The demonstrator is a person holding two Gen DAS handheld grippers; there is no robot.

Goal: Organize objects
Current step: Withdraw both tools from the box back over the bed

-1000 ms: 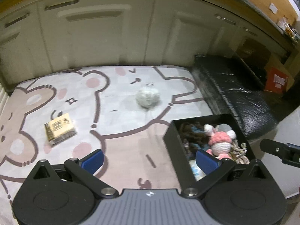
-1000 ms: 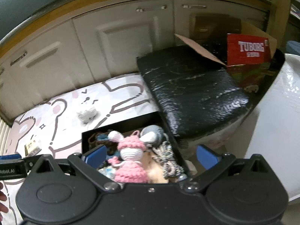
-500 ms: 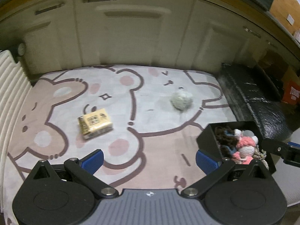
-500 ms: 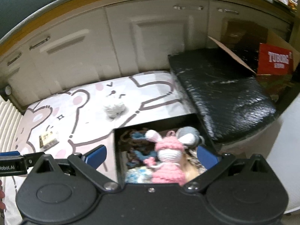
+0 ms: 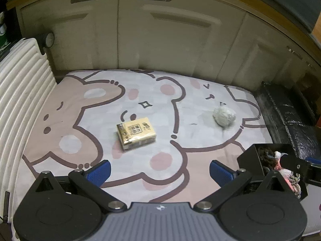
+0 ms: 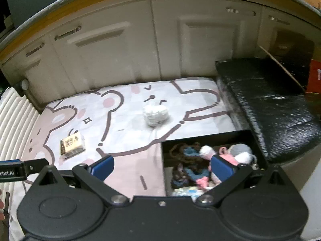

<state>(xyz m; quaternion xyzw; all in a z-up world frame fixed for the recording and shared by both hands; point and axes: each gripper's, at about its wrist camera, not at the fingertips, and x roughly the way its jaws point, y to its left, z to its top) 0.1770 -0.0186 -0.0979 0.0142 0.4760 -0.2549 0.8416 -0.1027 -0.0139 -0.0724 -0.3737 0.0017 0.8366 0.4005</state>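
Nearest, at the bottom of the left wrist view: left tool [image 5: 159, 169] spread wide, blue pads [image 5: 99, 170] well apart, nothing between them, touching nothing. Same for the right tool [image 6: 162, 166] at the bottom of the right wrist view: released, gaping, empty, hanging partly over the black box [image 6: 208, 135] at lower right.

Inside that box: crocheted toys, among them a pink-and-white doll [image 6: 224, 156], piled loosely.

Farther out on the cartoon-bear mat [image 5: 80, 140]: a yellow tissue pack [image 5: 136, 132] lying flat near frame centre, straight ahead of the left tool. Probably light, soft and squashy under a slick plastic wrap; best pinched across the short sides, low down, with modest pressure so the film does not slide out.

Beyond, to the centre right: a whitish crumpled ball [image 5: 223, 116], well apart from the pack and short of the box. Likely feather-light and yielding, apt to roll; best gripped across the middle.

Farthest back: pale cabinet doors [image 5: 160, 34].
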